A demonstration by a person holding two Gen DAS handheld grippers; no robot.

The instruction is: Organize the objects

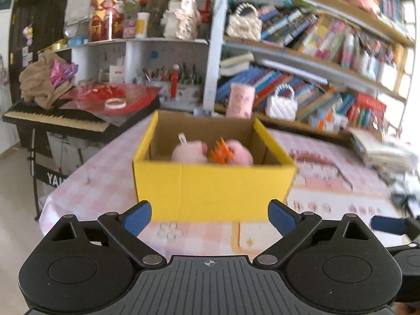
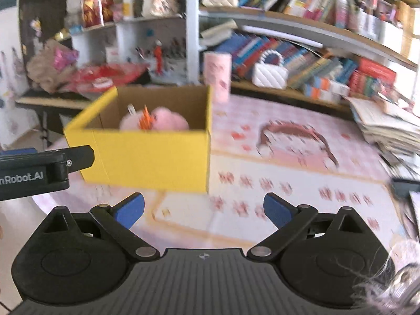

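Care matters now: both the left gripper [image 1: 209,216] and right gripper [image 2: 204,208] hang spread and empty short of the yellow cardboard box [image 1: 210,189] on the pink tablecloth [image 1: 105,183], so they should avoid nudging it. Inside sit pink plush toys [image 1: 189,153] and something orange and spiky [image 1: 221,153].

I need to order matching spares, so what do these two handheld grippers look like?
Both match: the left gripper and right gripper have matte black bodies with ribbed grey centre plates, round side housings, black linkage arms with silver pivot pins, and blue finger pads. White "Robot.AI" lettering shows on the left one's side in the right wrist view.
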